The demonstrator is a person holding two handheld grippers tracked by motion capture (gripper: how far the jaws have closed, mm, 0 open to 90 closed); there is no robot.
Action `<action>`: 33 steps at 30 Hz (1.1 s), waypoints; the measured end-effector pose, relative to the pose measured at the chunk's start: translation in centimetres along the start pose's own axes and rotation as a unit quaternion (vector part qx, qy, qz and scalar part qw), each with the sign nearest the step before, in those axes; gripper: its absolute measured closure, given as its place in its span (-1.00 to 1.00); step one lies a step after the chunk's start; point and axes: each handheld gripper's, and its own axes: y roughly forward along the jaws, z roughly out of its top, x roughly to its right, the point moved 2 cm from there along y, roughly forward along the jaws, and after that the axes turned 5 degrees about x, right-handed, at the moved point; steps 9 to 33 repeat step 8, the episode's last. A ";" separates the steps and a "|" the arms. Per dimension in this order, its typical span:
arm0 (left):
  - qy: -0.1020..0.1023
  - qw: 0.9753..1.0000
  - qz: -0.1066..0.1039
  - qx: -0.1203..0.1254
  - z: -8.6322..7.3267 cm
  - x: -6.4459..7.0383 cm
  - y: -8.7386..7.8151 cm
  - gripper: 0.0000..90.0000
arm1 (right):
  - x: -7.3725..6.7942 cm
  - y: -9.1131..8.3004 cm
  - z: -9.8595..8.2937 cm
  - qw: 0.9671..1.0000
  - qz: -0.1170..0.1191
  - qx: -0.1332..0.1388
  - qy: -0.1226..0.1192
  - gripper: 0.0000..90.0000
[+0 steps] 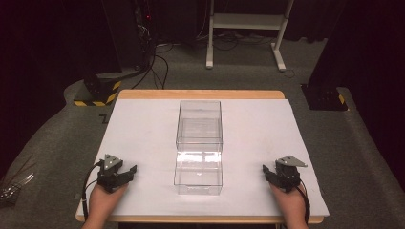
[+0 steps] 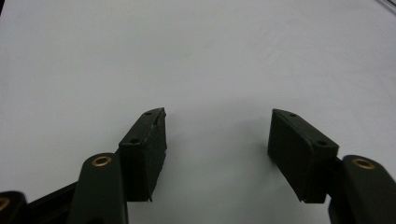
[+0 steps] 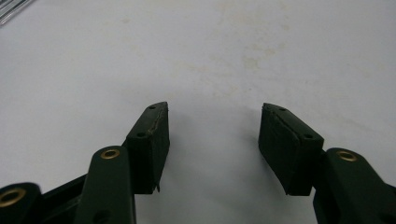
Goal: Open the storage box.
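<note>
At the near left corner of the white tabletop (image 1: 143, 129), the left claw (image 1: 125, 172) rests low in the person's hand, its jaws spread wide with nothing between them but bare white surface. In the middle stand two clear plastic boxes, the far box (image 1: 199, 125) and the near box (image 1: 198, 172), set end to end and touching. Well apart from them, at the near right corner, the right claw (image 1: 268, 172) sits likewise released, jaws parted over the faintly stained surface.
</note>
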 end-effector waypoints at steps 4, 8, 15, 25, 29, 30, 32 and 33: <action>0.000 1.000 0.000 0.000 0.0 0.0 0.0 -0.17 | 0.0 0.0 0.0 1.000 0.000 -0.001 0.001 -0.04; 0.000 1.000 0.000 0.000 0.0 0.0 0.0 -0.17 | 0.0 0.0 0.0 1.000 0.001 0.000 0.000 -0.04; 0.000 1.000 0.000 0.000 0.0 0.0 0.0 -0.17 | 0.0 0.0 0.0 1.000 0.001 0.000 0.000 -0.04; 0.000 1.000 0.000 0.000 0.0 0.0 0.0 -0.17 | 0.0 0.0 0.0 1.000 0.001 0.000 0.000 -0.04; 0.000 1.000 0.000 0.000 0.0 0.0 0.0 -0.17 | 0.0 0.0 0.0 1.000 0.001 0.000 0.000 -0.04; 0.000 1.000 0.000 0.000 0.0 0.0 0.0 -0.17 | 0.0 0.0 0.0 1.000 0.001 0.000 0.000 -0.04; 0.000 1.000 0.000 0.000 0.0 0.0 0.0 -0.17 | 0.0 0.0 0.0 1.000 0.001 0.000 0.000 -0.04; 0.000 1.000 0.000 0.000 0.0 0.0 0.0 -0.17 | 0.0 0.0 0.0 1.000 0.001 0.000 0.000 -0.04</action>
